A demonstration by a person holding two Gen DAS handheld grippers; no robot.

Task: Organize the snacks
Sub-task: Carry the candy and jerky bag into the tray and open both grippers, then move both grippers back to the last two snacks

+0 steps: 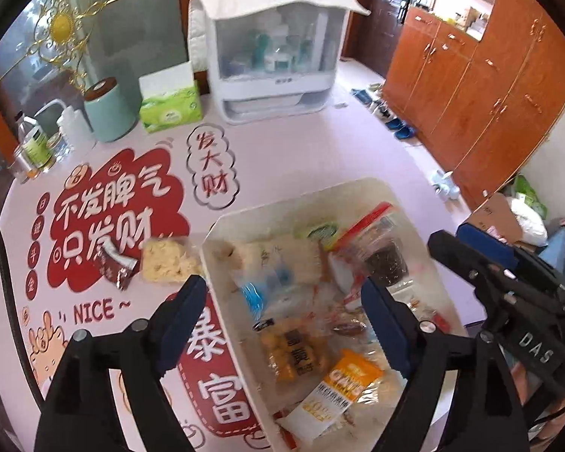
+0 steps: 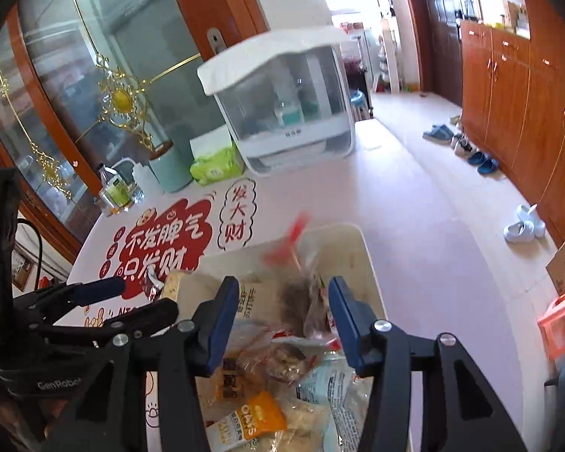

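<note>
1. Presently both tools hang above the shallow white rectangular plastic tray [image 1: 391, 188] heaped with wrapped snacks; the left tongs [image 1: 282, 293] are spread wide and hold nothing, and the right tongs [image 2: 282, 301] are likewise spread and hold nothing.
2. Judging by the task, the step in hand is fetching the 2 stray packets on the pink printed tabletop [image 1: 282, 150]: the clear bag of pale yellow crackers [image 1: 165, 261] and the crumpled dark brown foil wrapper [image 1: 116, 263].
3. To do it well, I would swing the left tongs toward 10 o'clock, come down over the bag's middle, and pinch gently, since crackers probably crush.
4. The wrapper touches the cracker bag's 9 o'clock side; take 1 at a time so neither drags the other.
5. In the left view the cracker bag lies just beside the left finger [image 1: 184, 301], at its 11 o'clock, outside the tray's edge.
6. The orange-and-white oat bar packet [image 2: 245, 425] lies in the tray at 6 o'clock, below the right tongs.
7. The clear zip bag with red seal [image 2: 301, 263] sits at 12 o'clock of the right tongs, blurred.
</note>
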